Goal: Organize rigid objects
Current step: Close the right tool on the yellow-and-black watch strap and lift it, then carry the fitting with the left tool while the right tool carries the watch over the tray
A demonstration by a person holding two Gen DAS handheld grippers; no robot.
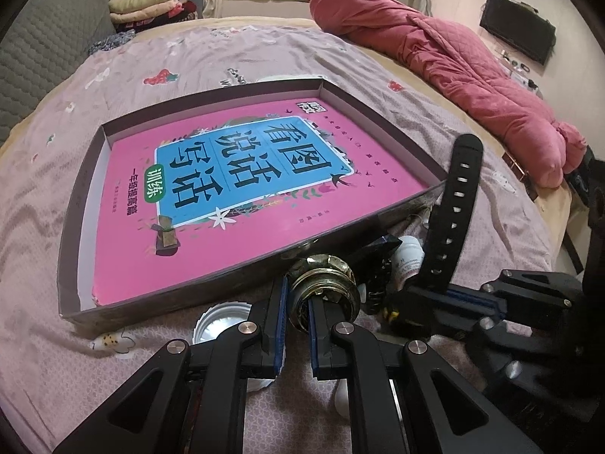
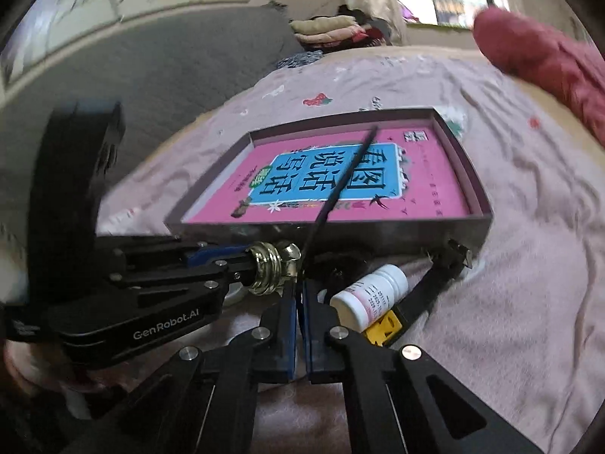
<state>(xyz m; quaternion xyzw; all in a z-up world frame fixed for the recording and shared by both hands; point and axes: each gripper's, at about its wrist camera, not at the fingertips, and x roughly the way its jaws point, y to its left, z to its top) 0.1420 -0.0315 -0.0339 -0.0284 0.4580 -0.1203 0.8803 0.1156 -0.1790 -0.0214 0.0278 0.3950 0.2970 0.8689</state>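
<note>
The brass knob [image 1: 321,287] sits pinched between the pads of the left gripper [image 1: 297,314], raised just outside the near wall of the shallow box [image 1: 81,204] on the bed [image 1: 151,60]; held there, it looks ready to go over the wall and down beside the pink book [image 1: 234,189] that fills the box floor. The jaws are nearly closed, with only the knob's narrow stem between them.

The right gripper [image 2: 298,302] is closed almost completely on the black watch strap [image 1: 457,204], which stands up from its fingertips and leans toward the box's near right corner. From the right wrist view the strap shows edge-on as a thin dark line, so the exact grip point is hard to judge.

Below both grippers, against the box's near wall, lie the rest of the loose items: a white pill bottle [image 2: 372,295], a yellow and black piece [image 2: 383,327], and a white cap [image 1: 221,319] by the near left side.
</note>
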